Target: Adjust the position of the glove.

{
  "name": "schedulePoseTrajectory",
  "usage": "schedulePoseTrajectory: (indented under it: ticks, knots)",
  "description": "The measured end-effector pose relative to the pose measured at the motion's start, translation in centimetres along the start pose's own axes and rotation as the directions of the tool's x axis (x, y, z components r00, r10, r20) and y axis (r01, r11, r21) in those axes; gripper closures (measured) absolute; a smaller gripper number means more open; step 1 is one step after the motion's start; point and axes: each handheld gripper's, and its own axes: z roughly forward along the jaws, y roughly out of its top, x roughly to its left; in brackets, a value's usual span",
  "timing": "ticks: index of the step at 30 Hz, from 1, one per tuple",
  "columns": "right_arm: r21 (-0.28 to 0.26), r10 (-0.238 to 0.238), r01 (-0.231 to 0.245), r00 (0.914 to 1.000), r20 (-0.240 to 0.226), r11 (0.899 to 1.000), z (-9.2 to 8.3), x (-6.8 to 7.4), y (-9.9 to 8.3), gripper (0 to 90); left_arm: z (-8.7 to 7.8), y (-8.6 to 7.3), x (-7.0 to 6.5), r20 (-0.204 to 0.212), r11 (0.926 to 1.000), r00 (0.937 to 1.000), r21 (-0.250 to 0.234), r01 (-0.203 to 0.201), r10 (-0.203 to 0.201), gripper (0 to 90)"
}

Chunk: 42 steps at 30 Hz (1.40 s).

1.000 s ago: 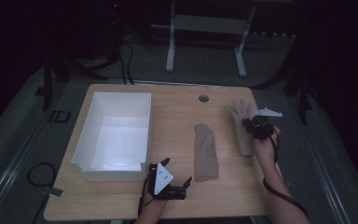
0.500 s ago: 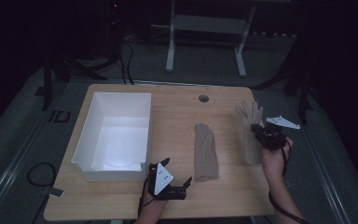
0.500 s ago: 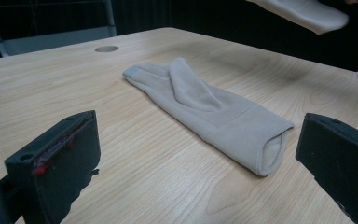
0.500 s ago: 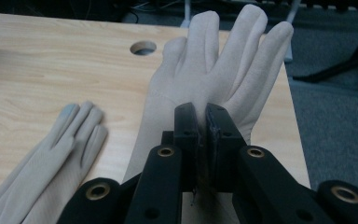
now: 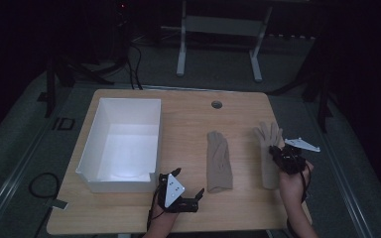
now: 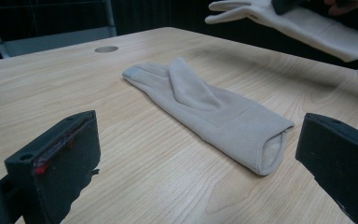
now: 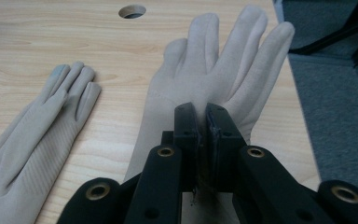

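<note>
At the left of the desk [image 5: 183, 119] we find a white box [image 5: 121, 144], open-topped, its inside bare as far as the dim light lets us judge; its near wall hides the floor strip just behind it. Just beside the box's near right corner, at the desk's front edge, the left tool [image 5: 187, 184] rests low over the wood with its jaws spread wide and nothing between them. In the left gripper view both jaws are cut off by the bottom and right edges.

Near the middle lies the flat glove [image 5: 219, 161], fingers pointing away from the person, cuff toward the front edge. In the left gripper view its open cuff faces the camera; we cannot see inside beyond the rim.

Behind it, a round hole [image 5: 217, 104] sits in the desk.

To the right, the right tool [image 5: 279, 154] has its jaws pressed together on the second glove [image 5: 268, 148], pinching it at the palm. In the left gripper view this glove shows a shadow beneath its fingers, which are clear of the wood. In the right gripper view the jaws hide the pinched fabric, and the cuff end is covered by the tool body. The hand [image 5: 291, 182] behind it is dim.
</note>
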Motion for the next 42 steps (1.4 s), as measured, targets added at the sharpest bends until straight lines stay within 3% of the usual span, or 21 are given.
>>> schedulePoseTrajectory:
  ticks: [14,21,25,27,29,30,31,37,39,42]
  knots:
    - [0.135,-0.003,0.005,0.9998,-0.019,0.991,4.6,-0.5,-3.4,81.9,0.0,0.0,0.0,0.003,1.0,1.0,-0.001,-0.005,0.005,0.3]
    - [0.132,0.013,-0.01,0.9996,-0.023,0.991,4.9,-0.8,-3.9,78.6,0.0,0.0,0.0,0.005,1.0,1.0,0.002,-0.007,0.007,0.3]
    - [0.129,-0.004,0.007,0.9996,-0.027,0.992,4.8,-0.7,-3.7,71.3,0.0,0.0,-0.1,0.005,0.9999,0.9999,0.002,-0.011,0.011,0.3]
    - [0.104,-0.034,0.04,0.998,-0.054,0.994,4.2,-1.1,-3.1,68.2,0.0,0.0,-0.1,0.005,0.9999,0.9999,0.002,-0.011,0.011,0.3]
    - [0.098,-0.061,0.072,0.9924,-0.107,0.993,3.8,-1.4,-2.5,68.2,0.0,0.0,-0.1,0.006,0.9999,0.9999,0.002,-0.01,0.01,0.3]
    - [0.098,-0.061,0.072,0.9924,-0.107,0.993,3.8,-1.4,-2.5,68.2,0.0,0.0,-0.1,0.006,0.9999,0.9999,0.002,-0.01,0.01,0.3]
    - [0.08,-0.136,0.147,0.9819,-0.132,0.986,3.3,-1.9,-2.1,66.3,0.0,0.0,-0.1,0.005,0.9999,0.9999,0.002,-0.011,0.011,0.3]
    - [0.067,-0.226,0.243,0.9542,-0.196,0.968,2.7,-3.4,-1.9,60.3,0.1,0.0,-0.1,0.005,1.0,1.0,0.002,-0.007,0.007,0.3]
    - [0.074,-0.227,0.25,0.9464,-0.23,0.965,2.8,-3.9,-2.3,59.4,0.1,0.0,-0.1,0.01,1.0,0.9999,0.001,-0.005,0.005,0.3]
    - [0.077,-0.22,0.245,0.9437,-0.247,0.966,3.0,-4.1,-2.7,58.6,0.1,0.0,0.0,0.016,1.0,0.9999,-0.002,-0.006,0.006,0.3]
